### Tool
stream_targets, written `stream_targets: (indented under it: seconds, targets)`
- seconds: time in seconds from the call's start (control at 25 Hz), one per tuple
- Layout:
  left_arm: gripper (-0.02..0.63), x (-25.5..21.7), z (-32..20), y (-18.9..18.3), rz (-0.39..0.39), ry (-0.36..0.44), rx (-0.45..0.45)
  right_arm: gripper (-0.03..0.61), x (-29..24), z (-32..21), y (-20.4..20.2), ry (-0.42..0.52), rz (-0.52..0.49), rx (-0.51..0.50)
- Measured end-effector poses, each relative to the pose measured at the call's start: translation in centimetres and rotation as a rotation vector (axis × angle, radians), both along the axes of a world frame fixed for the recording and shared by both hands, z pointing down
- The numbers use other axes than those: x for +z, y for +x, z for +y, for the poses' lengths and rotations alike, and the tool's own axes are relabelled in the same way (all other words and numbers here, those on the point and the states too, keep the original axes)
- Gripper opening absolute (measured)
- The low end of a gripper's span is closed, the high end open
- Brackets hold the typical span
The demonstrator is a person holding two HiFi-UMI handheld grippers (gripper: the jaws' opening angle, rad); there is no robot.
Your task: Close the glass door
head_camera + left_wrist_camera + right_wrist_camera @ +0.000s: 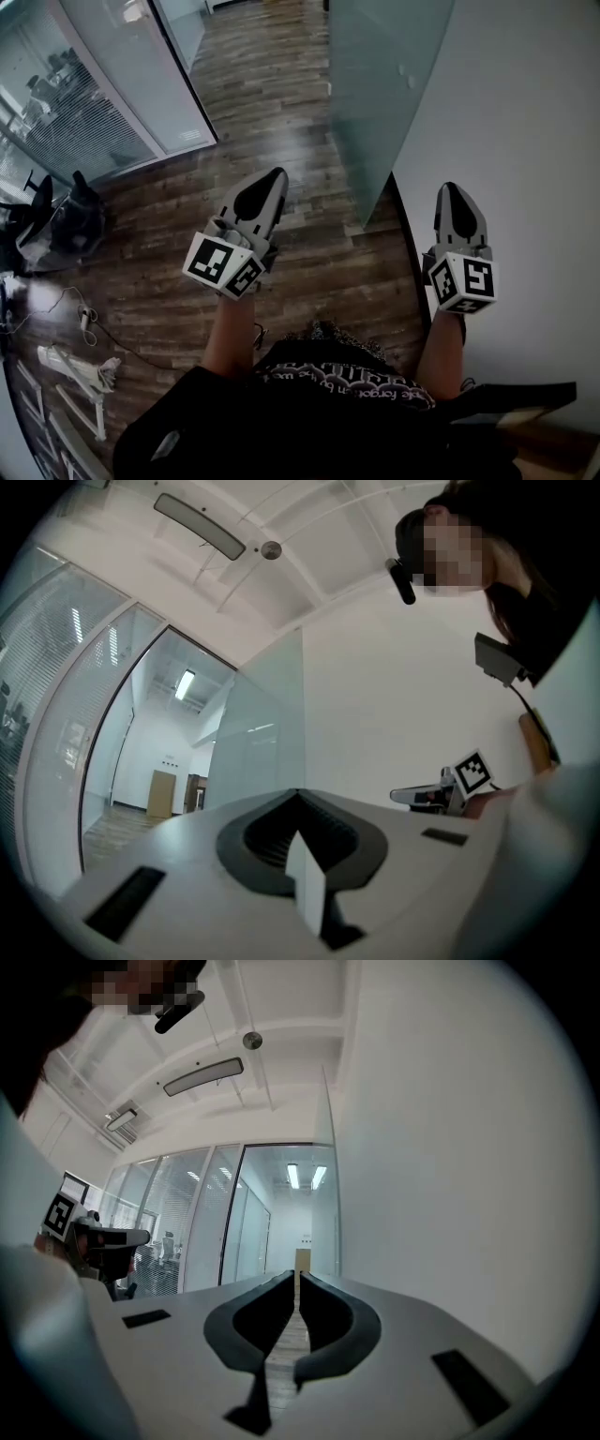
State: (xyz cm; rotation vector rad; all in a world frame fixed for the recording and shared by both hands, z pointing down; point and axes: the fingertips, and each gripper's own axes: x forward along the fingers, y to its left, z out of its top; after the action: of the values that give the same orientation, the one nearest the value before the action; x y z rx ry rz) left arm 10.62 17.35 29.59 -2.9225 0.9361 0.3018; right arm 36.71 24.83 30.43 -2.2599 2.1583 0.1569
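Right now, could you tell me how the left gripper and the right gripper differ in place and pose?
The left gripper is over the wooden floor, left of the frosted glass door; the right gripper is right of it, before the white wall. In the head view the left gripper slants rightward, the right gripper points straight up the picture. Both are shut and empty.

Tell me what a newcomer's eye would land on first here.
The left gripper and right gripper reach out over the wooden floor, each with its jaws together and nothing in them. Ahead between them stands a tall frosted glass door, close by the white wall on the right. Far left runs a glass partition with blinds behind it.
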Motion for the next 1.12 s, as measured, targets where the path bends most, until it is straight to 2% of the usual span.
stream_targets:
  seconds: [0.2,0.44,0.84,1.12]
  targets:
    - [0.002,0.5,-1.5,1.9,0.015,-0.028,0.023,0.005,0.2,-1.5,1.5,-0.002,0.001,0.005]
    - [0.002,0.8,-3.8,4.4,-0.003,-0.024,-0.028,0.006,0.2,-4.3,4.7,0.003,0.006,-0.022]
    - [0.002,0.6,-7.5,11.6,0.005,-0.015,-0.156,0.006,0.1,-11.4,11.6,0.006,0.022,-0.17]
    - [0.002,0.1,-8.9,15.5,0.002,-0.009,-0.214,0.006,-0.2,-14.5,15.4,0.004,0.022,-0.242]
